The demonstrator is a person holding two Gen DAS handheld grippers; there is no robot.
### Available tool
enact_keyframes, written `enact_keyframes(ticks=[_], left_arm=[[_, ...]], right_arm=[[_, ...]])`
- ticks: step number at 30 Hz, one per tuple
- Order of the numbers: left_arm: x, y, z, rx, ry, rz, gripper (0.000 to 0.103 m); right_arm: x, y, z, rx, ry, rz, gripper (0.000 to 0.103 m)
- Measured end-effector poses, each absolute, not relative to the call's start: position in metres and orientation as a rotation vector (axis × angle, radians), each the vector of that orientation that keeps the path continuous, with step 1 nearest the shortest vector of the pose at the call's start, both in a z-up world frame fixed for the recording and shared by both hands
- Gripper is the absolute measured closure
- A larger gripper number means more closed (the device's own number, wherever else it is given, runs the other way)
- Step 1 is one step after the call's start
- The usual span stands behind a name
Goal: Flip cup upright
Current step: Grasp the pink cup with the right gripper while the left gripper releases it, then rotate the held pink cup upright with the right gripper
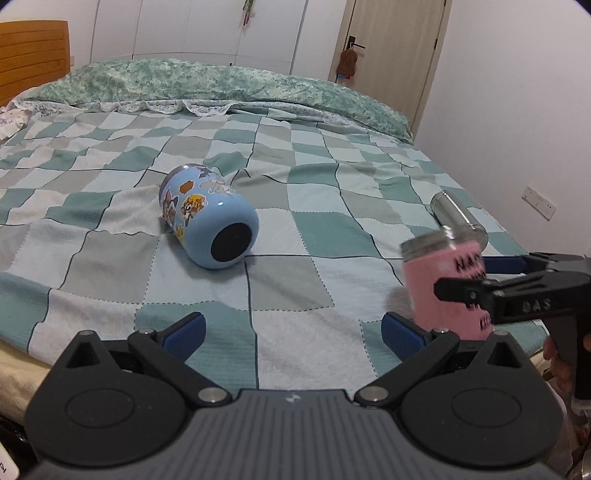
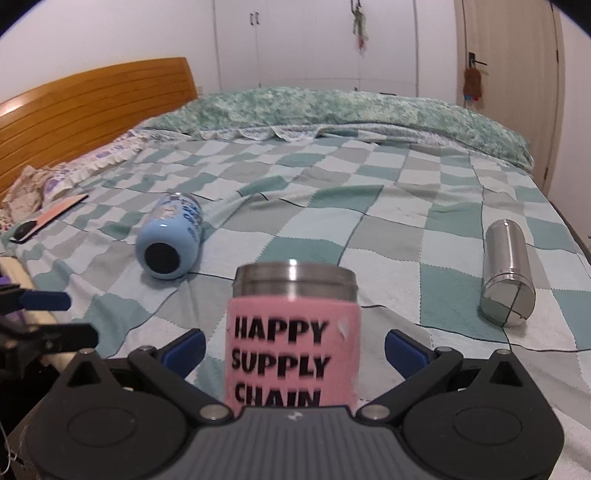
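A pink cup (image 2: 293, 343) with black lettering and a steel rim stands upright on the checked bedspread (image 2: 369, 229), between the spread blue pads of my right gripper (image 2: 295, 350); the pads stand apart from its sides. It also shows in the left wrist view (image 1: 443, 284), partly behind the right gripper (image 1: 491, 277). A blue cartoon cup (image 1: 207, 218) lies on its side, base toward me, also in the right wrist view (image 2: 168, 240). A steel cup (image 2: 508, 273) lies on its side at right. My left gripper (image 1: 293, 332) is open and empty near the bed's front edge.
A green quilt (image 1: 221, 85) is bunched along the bed's far side. A wooden headboard (image 2: 92, 107), pillows (image 2: 107, 155) and a flat pink object (image 2: 55, 214) are at the left. A door (image 1: 399, 55) and white wardrobes (image 1: 203, 29) stand behind.
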State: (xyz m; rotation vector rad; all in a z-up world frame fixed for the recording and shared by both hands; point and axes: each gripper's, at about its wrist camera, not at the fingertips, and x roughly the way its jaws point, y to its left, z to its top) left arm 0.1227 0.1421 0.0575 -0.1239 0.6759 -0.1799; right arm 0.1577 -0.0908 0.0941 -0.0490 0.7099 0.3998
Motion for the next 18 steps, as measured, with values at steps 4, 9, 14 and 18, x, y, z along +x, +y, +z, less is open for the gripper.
enact_keyframes(ticks=[4, 9, 14, 18], left_arm=[[0.128, 0.143, 0.056, -0.116, 0.677, -0.191, 0.000], [0.137, 0.141, 0.053, -0.093, 0.675, -0.203, 0.000], [0.146, 0.140, 0.051, -0.082, 0.670, -0.215, 0.000], [0.156, 0.139, 0.048, -0.068, 0.674, -0.227, 0.000]], right_arm=[[0.168, -0.089, 0.091, -0.041, 0.732, 0.387, 0.000], [0.181, -0.081, 0.093, -0.065, 0.756, 0.376, 0.000], [0.198, -0.070, 0.095, -0.095, 0.798, 0.366, 0.000], [0.211, -0.062, 0.091, -0.115, 0.851, 0.360, 0.000]])
